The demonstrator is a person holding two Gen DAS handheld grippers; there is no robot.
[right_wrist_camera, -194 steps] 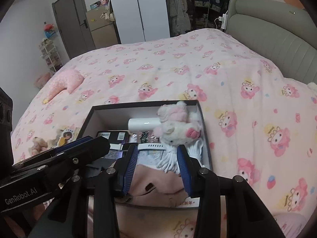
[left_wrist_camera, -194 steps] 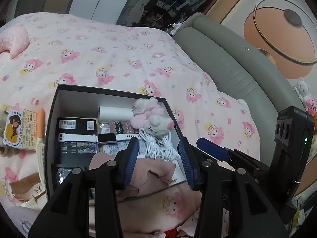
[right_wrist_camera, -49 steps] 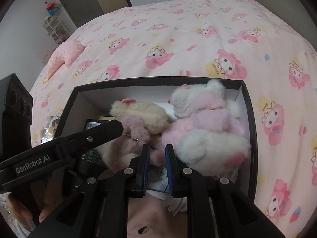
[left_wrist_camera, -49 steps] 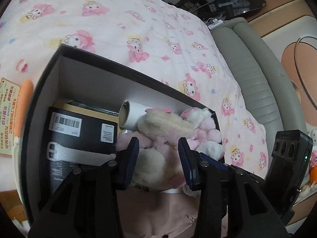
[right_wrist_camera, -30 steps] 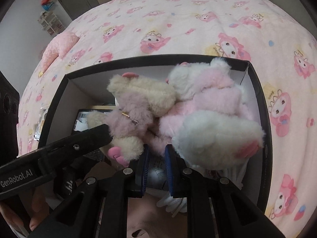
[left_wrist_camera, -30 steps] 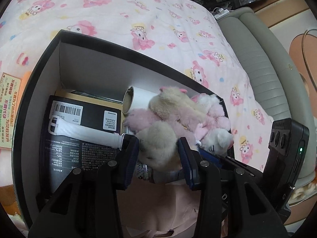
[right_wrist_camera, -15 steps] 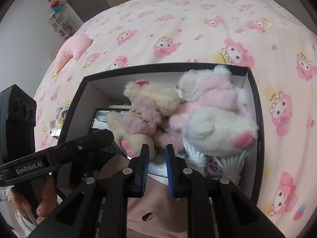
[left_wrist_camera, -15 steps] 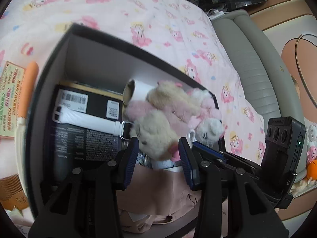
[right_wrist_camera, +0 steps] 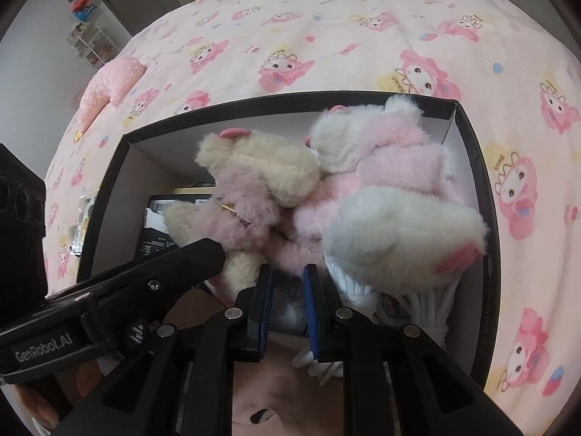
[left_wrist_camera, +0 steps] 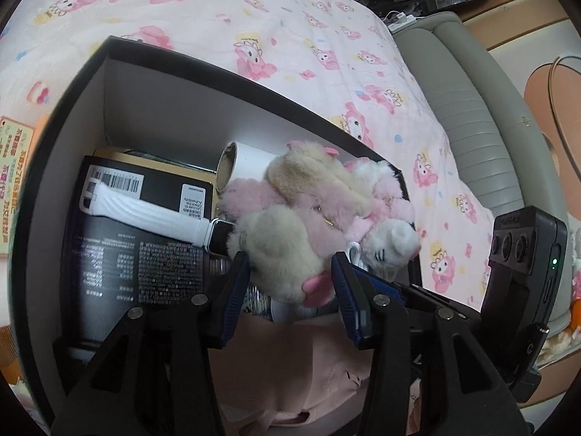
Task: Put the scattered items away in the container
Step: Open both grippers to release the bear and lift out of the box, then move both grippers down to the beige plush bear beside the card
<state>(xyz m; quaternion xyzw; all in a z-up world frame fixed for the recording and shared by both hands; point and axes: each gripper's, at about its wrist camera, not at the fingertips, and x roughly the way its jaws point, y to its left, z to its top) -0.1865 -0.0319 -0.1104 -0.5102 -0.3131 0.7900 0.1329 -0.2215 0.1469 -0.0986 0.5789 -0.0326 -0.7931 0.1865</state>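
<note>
Container: black box (left_wrist_camera: 120, 45) on the bed, holding the beige-and-pink plush toy (left_wrist_camera: 287, 218) atop a second plush (right_wrist_camera: 392, 196).

Left gripper (left_wrist_camera: 290, 287): jaws just opening, straddling the toy's foot, apparently releasing it.

Right gripper (right_wrist_camera: 287, 290): nearly closed, empty.

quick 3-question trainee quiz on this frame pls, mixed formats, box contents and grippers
1. True or false: the white watch strap lies on the black printed carton inside the black box.
2. Which item reaches between the left gripper's pads? A) cardboard tube B) beige plush toy C) cable bundle
3. Fill in: the white coiled cable lies under the ____ plush.

Key: 1 true; 2 B, the beige plush toy; 3 pink-and-white plush.
</note>
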